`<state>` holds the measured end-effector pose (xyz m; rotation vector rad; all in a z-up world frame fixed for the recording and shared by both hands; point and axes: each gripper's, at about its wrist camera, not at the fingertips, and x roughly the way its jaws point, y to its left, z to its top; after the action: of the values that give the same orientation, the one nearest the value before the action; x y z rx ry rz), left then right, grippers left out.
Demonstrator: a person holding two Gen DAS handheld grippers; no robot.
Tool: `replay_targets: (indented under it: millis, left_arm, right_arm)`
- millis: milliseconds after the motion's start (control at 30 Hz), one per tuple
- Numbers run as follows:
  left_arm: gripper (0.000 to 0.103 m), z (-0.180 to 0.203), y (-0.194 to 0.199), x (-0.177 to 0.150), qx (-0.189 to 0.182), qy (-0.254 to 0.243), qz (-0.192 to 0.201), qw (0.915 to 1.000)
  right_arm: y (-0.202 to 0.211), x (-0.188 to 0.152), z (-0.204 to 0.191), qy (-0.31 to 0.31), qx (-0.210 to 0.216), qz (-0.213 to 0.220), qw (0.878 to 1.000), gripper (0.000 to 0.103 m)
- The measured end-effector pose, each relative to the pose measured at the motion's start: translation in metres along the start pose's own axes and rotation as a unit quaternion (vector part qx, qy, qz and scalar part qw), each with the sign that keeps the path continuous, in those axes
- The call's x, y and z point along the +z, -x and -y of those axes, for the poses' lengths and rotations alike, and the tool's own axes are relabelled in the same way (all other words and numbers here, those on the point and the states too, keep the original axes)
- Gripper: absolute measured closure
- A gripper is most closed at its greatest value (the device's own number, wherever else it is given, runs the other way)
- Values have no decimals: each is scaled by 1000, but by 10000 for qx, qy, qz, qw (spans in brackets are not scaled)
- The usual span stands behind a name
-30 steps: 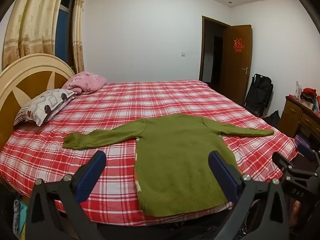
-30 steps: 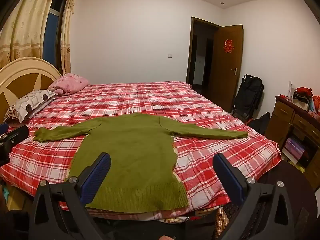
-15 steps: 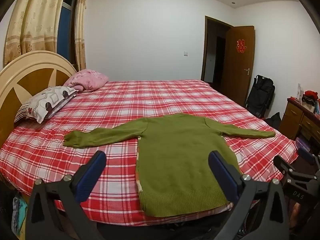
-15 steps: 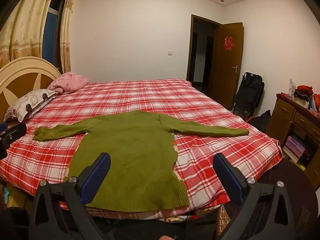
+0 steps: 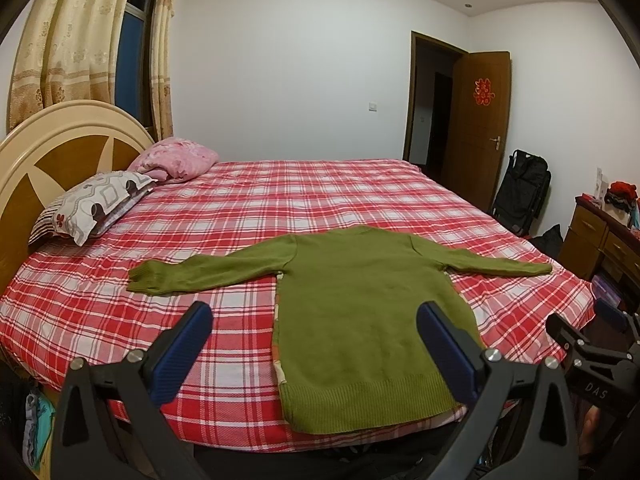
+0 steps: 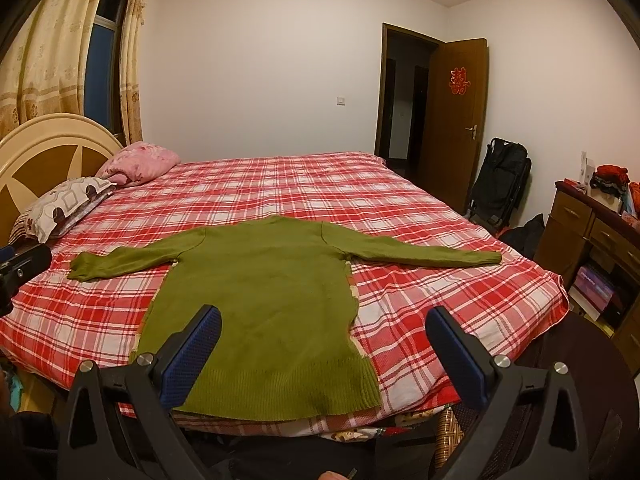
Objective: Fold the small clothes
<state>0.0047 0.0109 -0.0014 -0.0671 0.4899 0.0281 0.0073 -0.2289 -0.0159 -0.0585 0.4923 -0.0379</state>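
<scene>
A green knit sweater (image 5: 360, 320) lies flat on the red plaid bed (image 5: 280, 208), hem toward me, both sleeves spread out sideways. It also shows in the right wrist view (image 6: 260, 304). My left gripper (image 5: 314, 320) is open and empty, held off the near edge of the bed, before the sweater's left side. My right gripper (image 6: 324, 320) is open and empty, before the sweater's right hem corner. The right gripper also shows at the right edge of the left wrist view (image 5: 592, 344).
A patterned pillow (image 5: 96, 204) and a pink bundle (image 5: 176, 160) lie by the headboard (image 5: 48, 148) at left. A wooden dresser (image 6: 600, 232) stands at right, a black bag (image 6: 500, 180) by the open door (image 6: 460, 120).
Both views have shifted very slightly; the sweater lies as before. Both grippers stay open.
</scene>
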Motion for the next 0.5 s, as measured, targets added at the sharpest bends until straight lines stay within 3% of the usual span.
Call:
replay_targets:
  millis: [500]
  left_arm:
    - [0,1,0,0,9,2,-4,10000]
  right_arm:
    - [-1,0,0,-5,13,-37,10000,1]
